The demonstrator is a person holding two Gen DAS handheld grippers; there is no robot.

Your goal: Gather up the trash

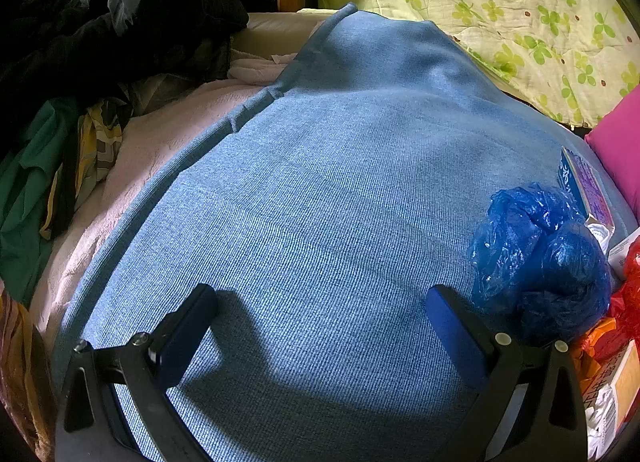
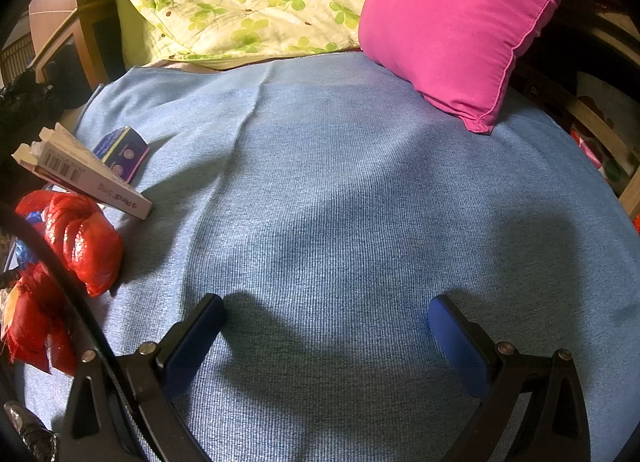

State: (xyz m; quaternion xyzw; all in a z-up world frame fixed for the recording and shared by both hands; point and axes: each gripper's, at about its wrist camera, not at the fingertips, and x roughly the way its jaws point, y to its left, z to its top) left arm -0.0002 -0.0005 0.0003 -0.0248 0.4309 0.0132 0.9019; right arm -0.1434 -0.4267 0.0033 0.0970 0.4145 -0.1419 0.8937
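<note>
Left wrist view: left tool (image 1: pixel 322 302) spread, empty, over blue blanket (image 1: pixel 320 181); crumpled blue bag (image 1: pixel 536 262) just beside its right finger. Right tool (image 2: pixel 326 312) spread, empty; red bag (image 2: pixel 86 242) and cartons (image 2: pixel 86 173) well left. Left tool nearer.

Right tongs (image 2: pixel 326 316) gape empty over blue blanket (image 2: pixel 340 189) beside red bag (image 2: pixel 86 246).

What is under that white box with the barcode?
The white box leans across a purple box on the blue blanket. Its lower left end is hidden behind the red bag.
</note>
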